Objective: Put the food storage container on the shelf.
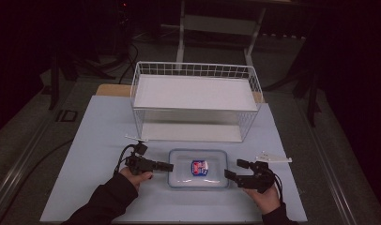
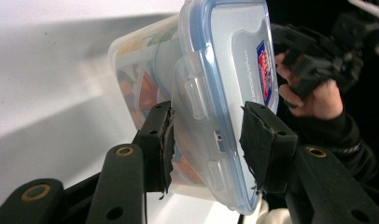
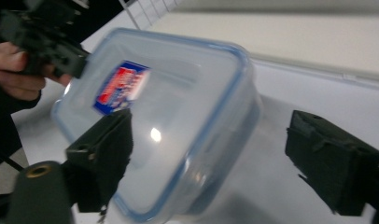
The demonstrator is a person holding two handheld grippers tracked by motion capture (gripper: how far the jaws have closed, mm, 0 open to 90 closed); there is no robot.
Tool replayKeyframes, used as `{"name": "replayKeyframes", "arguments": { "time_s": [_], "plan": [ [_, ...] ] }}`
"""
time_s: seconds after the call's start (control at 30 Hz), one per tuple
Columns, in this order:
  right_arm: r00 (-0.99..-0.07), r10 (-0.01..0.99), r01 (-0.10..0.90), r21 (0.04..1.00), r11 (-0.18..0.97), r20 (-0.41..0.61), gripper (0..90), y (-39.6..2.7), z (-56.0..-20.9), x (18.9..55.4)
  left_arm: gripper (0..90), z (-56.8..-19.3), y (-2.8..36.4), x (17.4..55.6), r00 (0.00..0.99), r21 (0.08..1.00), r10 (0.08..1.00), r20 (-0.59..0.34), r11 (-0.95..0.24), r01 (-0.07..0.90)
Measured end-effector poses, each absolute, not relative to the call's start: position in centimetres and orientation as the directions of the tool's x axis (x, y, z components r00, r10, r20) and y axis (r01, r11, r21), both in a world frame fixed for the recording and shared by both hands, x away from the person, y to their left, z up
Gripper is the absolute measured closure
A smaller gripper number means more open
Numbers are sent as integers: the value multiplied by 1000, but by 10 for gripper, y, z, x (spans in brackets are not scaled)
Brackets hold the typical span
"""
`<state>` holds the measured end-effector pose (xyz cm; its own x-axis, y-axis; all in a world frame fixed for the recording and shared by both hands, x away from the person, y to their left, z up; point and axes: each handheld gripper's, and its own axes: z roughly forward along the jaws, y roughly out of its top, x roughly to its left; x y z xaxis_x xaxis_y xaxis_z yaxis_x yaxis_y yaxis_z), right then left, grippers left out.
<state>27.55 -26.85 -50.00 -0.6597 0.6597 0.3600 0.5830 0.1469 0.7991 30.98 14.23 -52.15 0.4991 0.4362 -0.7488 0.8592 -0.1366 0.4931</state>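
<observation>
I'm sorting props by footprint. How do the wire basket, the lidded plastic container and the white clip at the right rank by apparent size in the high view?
1. wire basket, clearly largest.
2. lidded plastic container.
3. white clip, smallest.
The basket sits farther from the camera yet looks biggest, so the order is safe.

lidded container [image 1: 198,168], wire basket [image 1: 194,101], two grippers

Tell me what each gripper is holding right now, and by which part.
The left gripper straddles the plastic food container at its lid edge by the clip; whether the pads press cannot be told. The right gripper holds nothing, its jaws open around the container's other end.
</observation>
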Motion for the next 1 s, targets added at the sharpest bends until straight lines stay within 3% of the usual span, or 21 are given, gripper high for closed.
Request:
{"name": "replayKeyframes", "arguments": {
  "time_s": [0.27,0.5,0.6,1.0],
  "plan": [
    [-644,560,704,690,168,520,264,-271,-511,293,573,-516,142,298,558,547,432,-708,-165,821],
    [-629,486,747,646,158,607,415,-272,-515,294,579,-514,142,291,582,567,434,-688,-179,804],
    [-623,483,752,641,154,615,488,-274,-513,293,580,-514,142,288,581,568,437,-687,-176,804],
    [-639,506,734,656,174,580,504,-273,-505,284,582,-505,138,274,622,616,475,-622,-193,764]
  ]
}}
